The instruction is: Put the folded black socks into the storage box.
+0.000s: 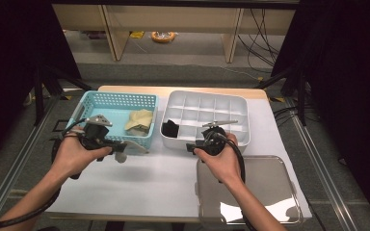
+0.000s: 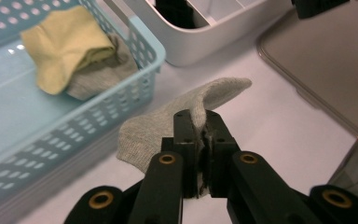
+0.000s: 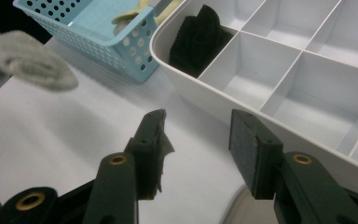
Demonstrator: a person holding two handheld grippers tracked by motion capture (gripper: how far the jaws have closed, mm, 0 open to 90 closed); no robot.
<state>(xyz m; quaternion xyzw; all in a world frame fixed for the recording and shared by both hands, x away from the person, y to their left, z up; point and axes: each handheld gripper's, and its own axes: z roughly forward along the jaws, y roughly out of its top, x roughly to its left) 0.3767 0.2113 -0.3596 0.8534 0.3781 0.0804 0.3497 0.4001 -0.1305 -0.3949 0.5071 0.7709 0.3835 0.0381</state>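
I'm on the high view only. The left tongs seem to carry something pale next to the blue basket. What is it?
Observer: A grey sock, pinched between the shut left tongs; its toe end hangs free.
Operator: And the right tongs, anything in them?
Observer: No. The right tongs stand open with nothing between the pads, beside the white divided tray.
Operator: What's the dark thing in that tray?
Observer: A black sock, bundled in a corner compartment.
Operator: What's left in the basket?
Observer: Under the yellow sock in the blue basket lies another grey sock.
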